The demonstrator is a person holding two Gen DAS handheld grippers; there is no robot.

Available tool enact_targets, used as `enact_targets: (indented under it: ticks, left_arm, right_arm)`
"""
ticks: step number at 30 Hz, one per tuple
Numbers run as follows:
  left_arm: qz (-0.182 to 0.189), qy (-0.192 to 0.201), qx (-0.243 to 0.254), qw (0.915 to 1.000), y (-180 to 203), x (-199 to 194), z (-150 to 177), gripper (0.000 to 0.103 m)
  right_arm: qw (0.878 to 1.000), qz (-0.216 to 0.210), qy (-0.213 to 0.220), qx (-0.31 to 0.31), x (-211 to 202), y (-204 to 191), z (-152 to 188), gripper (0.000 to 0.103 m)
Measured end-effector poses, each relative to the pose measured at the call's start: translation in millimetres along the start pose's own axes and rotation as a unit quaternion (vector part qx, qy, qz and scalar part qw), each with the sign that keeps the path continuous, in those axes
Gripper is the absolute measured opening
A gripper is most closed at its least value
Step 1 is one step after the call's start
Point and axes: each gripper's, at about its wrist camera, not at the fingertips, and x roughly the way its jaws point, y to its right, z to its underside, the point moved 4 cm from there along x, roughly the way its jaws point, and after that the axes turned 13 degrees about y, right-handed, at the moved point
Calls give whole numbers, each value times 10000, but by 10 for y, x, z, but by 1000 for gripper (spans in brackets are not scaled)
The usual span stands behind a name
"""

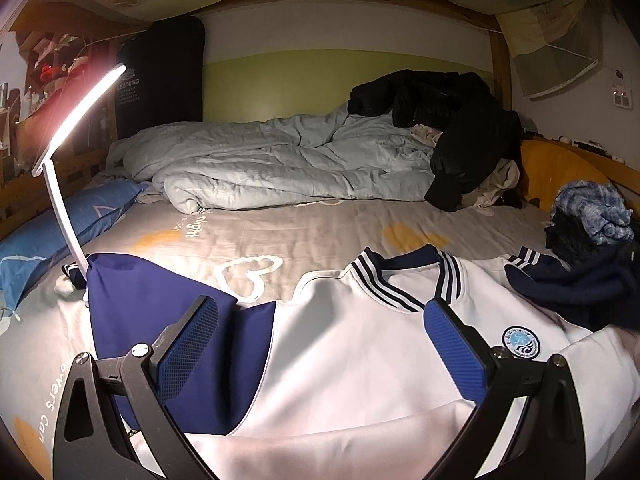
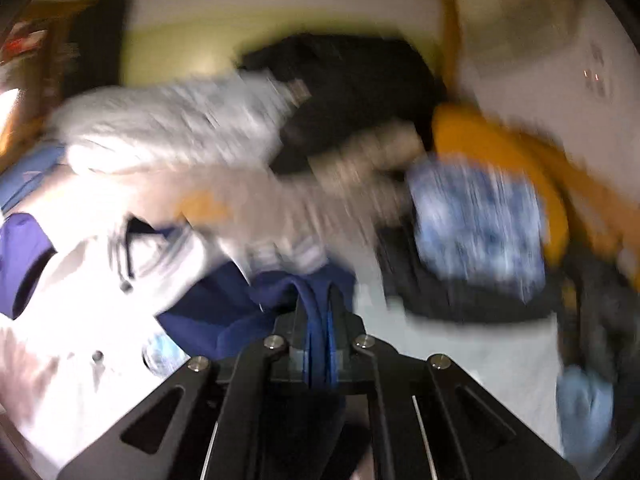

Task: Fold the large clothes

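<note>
A white jacket with navy sleeves (image 1: 352, 360) lies spread on the bed, its striped collar (image 1: 400, 276) toward the far side and a round badge (image 1: 521, 343) on the chest. My left gripper (image 1: 320, 320) is open just above the jacket's front, its blue pads (image 1: 192, 344) wide apart and empty. In the blurred right wrist view my right gripper (image 2: 318, 300) is shut on the jacket's navy sleeve (image 2: 240, 308), which bunches up between the jaws. The white body (image 2: 80, 300) lies to its left.
A crumpled pale quilt (image 1: 260, 164) and a black coat (image 1: 452, 120) lie at the far end of the bed. A blue pillow (image 1: 52, 236) and a lit desk lamp (image 1: 80, 120) stand at left. A blue-white garment on dark clothes (image 1: 592, 216) sits at right.
</note>
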Motion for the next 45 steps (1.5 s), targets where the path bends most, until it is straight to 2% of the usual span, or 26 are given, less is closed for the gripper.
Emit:
enact_targets:
  ticks: [2, 4, 5, 8, 10, 12, 14, 15, 16, 20, 21, 23, 24, 25, 26, 27, 28, 29, 31, 33, 36, 37, 39, 41, 44, 45]
  left_arm:
    - [3, 2, 11, 10000, -1, -8, 0, 102]
    - [19, -5, 7, 10000, 4, -11, -4, 102]
    - [21, -2, 0, 10000, 14, -16, -6, 102]
    - [21, 35, -17, 10000, 20, -32, -23, 102]
    - [14, 52, -2, 10000, 24, -37, -31, 102]
    - [4, 39, -2, 10000, 26, -36, -26, 102]
    - [6, 20, -27, 10000, 29, -19, -20, 102]
    - [11, -1, -38, 10000, 30, -7, -14, 102]
    - [15, -30, -43, 10000, 32, 6, -4, 102]
    - [58, -108, -17, 9999, 24, 16, 27, 102]
    - [37, -85, -2, 10000, 23, 13, 24, 102]
    - [-4, -69, 24, 10000, 21, 25, 34, 102]
    - [-1, -92, 6, 10000, 16, 38, 43, 102]
    - [13, -132, -31, 9999, 11, 51, 54, 102]
    - [28, -169, -71, 9998, 1, 59, 59, 102]
    - [40, -189, -118, 9997, -12, 66, 63, 102]
    - [46, -184, -139, 9997, -28, 66, 54, 102]
    - [42, -162, -135, 9998, -33, 58, 47, 102]
    - [22, -106, -93, 9999, -38, 43, 26, 100]
    - [15, -48, -70, 10000, -34, 20, 7, 100]
    - [36, -11, -67, 10000, -18, -2, -7, 99]
    - [52, -10, -60, 10000, -12, -5, -5, 99]
    - [93, -23, -56, 9999, 1, 0, 2, 98]
    - [137, -47, -75, 9999, 19, 3, 15, 98]
    - [184, -72, -64, 9998, 46, 13, 36, 98]
    - [193, -73, -46, 9998, 56, 14, 45, 98]
  right_arm:
    - [9988, 225, -442, 16, 131, 119, 186, 12]
    - [9951, 764, -617, -112, 241, 243, 294, 45]
    - [9957, 786, -478, -97, 201, 255, 277, 47]
    - [9992, 280, 247, 148, -14, 184, 89, 49]
    - [9975, 143, 662, 220, -128, 93, -13, 70]
    - [9953, -36, 952, 178, -235, -43, -88, 72]
    - [9956, -79, 933, 88, -182, -185, -144, 78]
    - [9968, -56, 802, 3, -92, -257, -167, 86]
    - [9985, 9, 528, -132, 40, -338, -157, 87]
    - [9991, -10, -388, -141, 646, -519, 29, 87]
    - [9976, 203, -635, -175, 822, -510, 132, 86]
    - [9951, 669, -644, -340, 963, -451, 264, 63]
    - [9931, 880, -621, -459, 1009, -410, 313, 40]
    - [9917, 1009, -595, -527, 1044, -353, 346, 23]
    - [9920, 1027, -575, -455, 1049, -295, 351, 16]
    - [9935, 1017, -462, -209, 1007, -215, 319, 9]
    - [9942, 1040, -261, -20, 935, -160, 270, 9]
    - [9941, 1066, 123, 129, 808, -114, 180, 9]
    - [9892, 1145, 909, -85, 534, -139, -3, 8]
    - [9820, 1110, 1488, -340, 304, -234, -119, 8]
    - [9760, 715, 2030, -335, -12, -372, -234, 8]
    - [9773, 147, 2100, -224, -115, -457, -254, 8]
    - [9747, -434, 2178, -240, -255, -622, -258, 8]
    - [9661, -880, 2387, -434, -432, -838, -278, 8]
    - [9504, -1889, 2462, -201, -654, -1028, -315, 7]
    - [9474, -2025, 2474, -159, -705, -1073, -321, 7]
